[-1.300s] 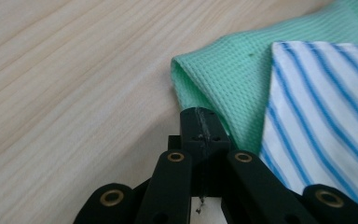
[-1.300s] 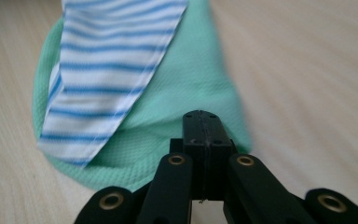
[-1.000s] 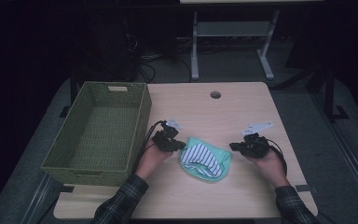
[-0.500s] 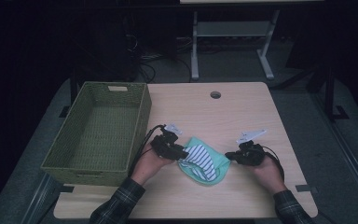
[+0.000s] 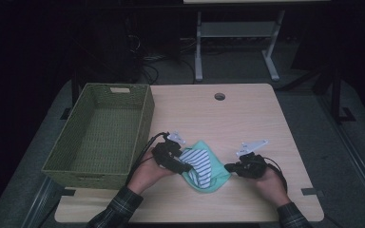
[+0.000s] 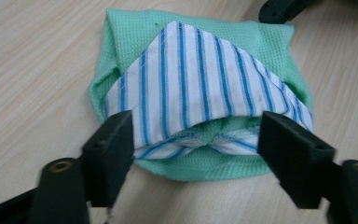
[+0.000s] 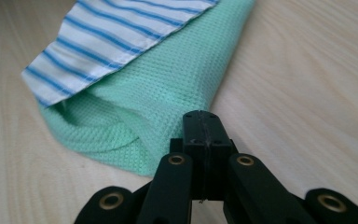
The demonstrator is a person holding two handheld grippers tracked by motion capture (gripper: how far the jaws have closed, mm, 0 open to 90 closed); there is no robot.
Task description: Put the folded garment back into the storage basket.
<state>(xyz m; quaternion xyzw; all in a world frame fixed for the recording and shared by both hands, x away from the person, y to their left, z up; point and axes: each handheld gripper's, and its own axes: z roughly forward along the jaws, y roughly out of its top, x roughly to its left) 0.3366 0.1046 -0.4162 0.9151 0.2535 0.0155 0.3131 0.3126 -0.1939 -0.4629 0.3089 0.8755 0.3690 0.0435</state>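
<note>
A folded green waffle cloth (image 5: pixel 212 179) lies on the wooden table (image 5: pixel 228 118), with a blue-and-white striped cloth (image 5: pixel 197 160) folded on top. My left gripper (image 5: pixel 182 166) is at the cloths' left edge. In the left gripper view its jaws have just been opening and stand wide apart (image 6: pixel 196 140), with the striped cloth (image 6: pixel 191 88) lying loose between them. My right gripper (image 5: pixel 228 167) is at the bundle's right edge. In the right gripper view it is shut (image 7: pixel 205 125) with nothing in it, its tip beside the green cloth (image 7: pixel 168 88).
An empty woven green basket (image 5: pixel 142 121) stands at the table's left, close to my left hand. A round cable hole (image 5: pixel 219 96) sits near the far edge. The table's front edge is just behind both hands.
The left jaws have opened off the striped cloth, which now lies loose. The right gripper has slid left and nearer to me, up to the green cloth's edge.
</note>
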